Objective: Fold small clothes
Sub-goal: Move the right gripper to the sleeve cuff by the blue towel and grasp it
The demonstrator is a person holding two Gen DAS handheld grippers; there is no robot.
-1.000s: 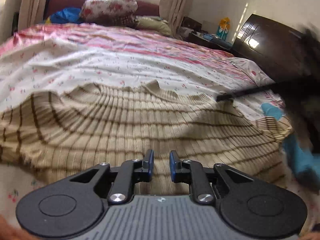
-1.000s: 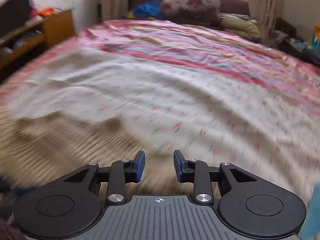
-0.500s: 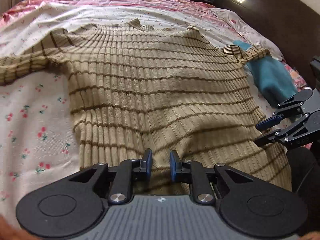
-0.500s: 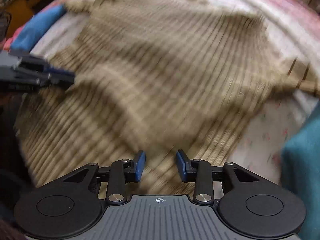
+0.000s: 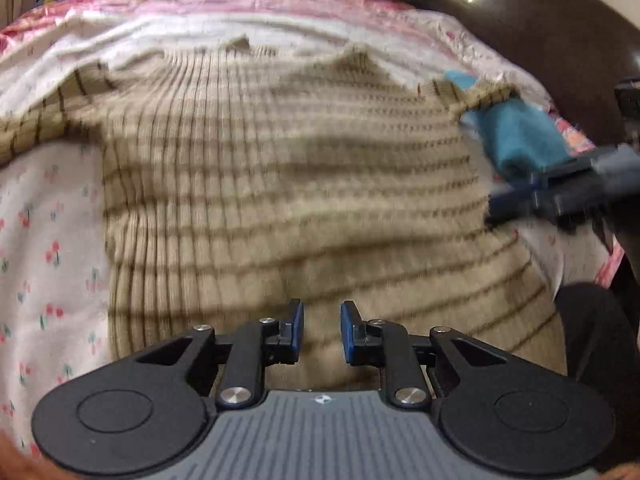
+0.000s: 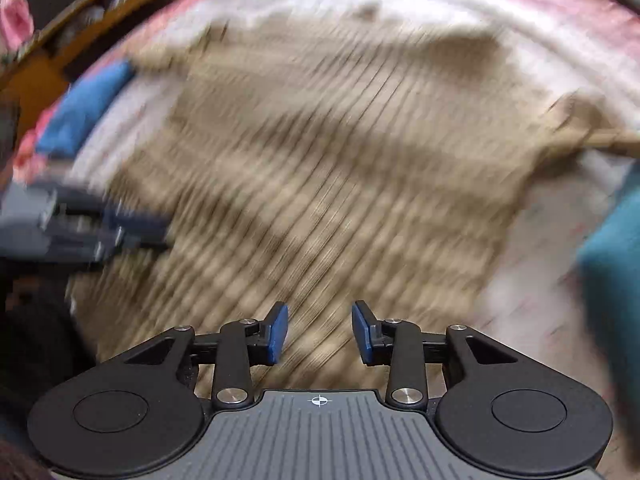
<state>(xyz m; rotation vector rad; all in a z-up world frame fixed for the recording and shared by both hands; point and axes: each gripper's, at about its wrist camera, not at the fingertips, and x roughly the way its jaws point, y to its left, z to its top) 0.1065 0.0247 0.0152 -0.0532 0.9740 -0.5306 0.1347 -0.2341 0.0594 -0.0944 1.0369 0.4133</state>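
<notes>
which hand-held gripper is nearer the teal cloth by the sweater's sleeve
Right. The right hand-held gripper sits just below the teal cloth; the left hand-held gripper is over the sweater's hem.

My sweater (image 5: 288,184) is beige rib knit with thin dark brown stripes. Bedsheet (image 5: 48,248) white with small red cherry print, pink band at far edge. Teal cloth (image 5: 520,140) beside it. My gripper pads (image 6: 278,330) blue, bodies black.
</notes>
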